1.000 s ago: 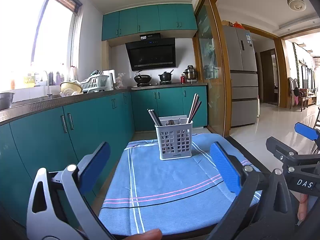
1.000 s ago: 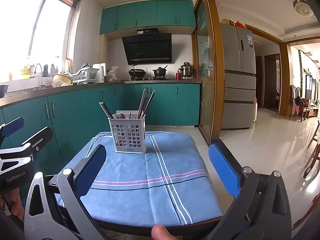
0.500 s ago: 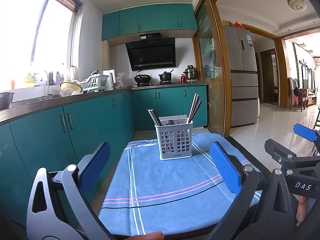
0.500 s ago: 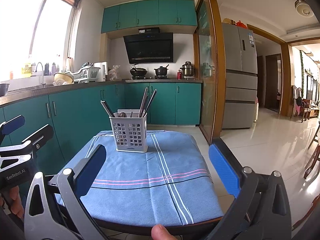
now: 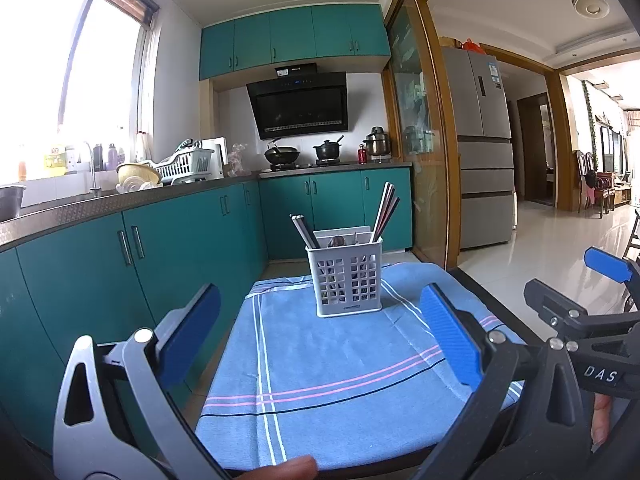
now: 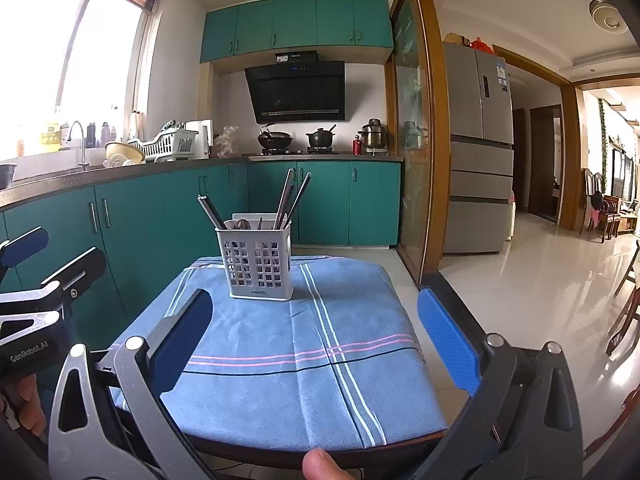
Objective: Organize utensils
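while both grippers hang at the near edge of the cloth-covered surface (image 6: 304,392), the white slotted caddy (image 6: 258,264) stands upright well ahead of them, toward the far edge. from the left gripper (image 5: 320,340) it lies straight ahead, slightly right; from the right gripper (image 6: 316,344) it lies ahead and left. neither looks clearly nearer. both sets of jaws are spread wide and carry nothing. inside the caddy, chopsticks (image 6: 290,200) lean up and right, a second dark bundle (image 6: 211,212) leans left, and a spoon bowl (image 6: 242,224) peeks above the rim. no utensils lie loose on the cloth.
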The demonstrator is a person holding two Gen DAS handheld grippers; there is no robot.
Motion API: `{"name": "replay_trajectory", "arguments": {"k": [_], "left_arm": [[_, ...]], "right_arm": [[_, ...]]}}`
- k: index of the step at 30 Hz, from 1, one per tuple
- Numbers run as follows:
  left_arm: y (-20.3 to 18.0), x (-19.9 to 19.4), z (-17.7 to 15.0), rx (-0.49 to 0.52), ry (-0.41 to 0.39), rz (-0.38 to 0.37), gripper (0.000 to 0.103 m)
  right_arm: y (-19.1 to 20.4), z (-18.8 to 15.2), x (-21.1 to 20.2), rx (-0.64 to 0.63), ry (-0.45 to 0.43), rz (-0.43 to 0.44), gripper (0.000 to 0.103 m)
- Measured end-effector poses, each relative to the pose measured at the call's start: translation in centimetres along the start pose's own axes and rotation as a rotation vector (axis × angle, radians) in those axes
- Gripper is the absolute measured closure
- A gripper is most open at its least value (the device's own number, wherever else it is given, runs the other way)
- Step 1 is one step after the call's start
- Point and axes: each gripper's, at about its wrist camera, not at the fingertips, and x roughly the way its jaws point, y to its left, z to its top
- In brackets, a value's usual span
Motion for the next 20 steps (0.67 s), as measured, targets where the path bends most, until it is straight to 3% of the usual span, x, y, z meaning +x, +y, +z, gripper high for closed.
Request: {"name": "replay_trajectory", "arguments": {"k": [20], "left_arm": [[-0.8,1.5,-0.9,0.001,0.036,-0.009,0.004]], "right_arm": [[0.1,-1.0,1.4,0.006,0.039,0.005,0.003]]}}
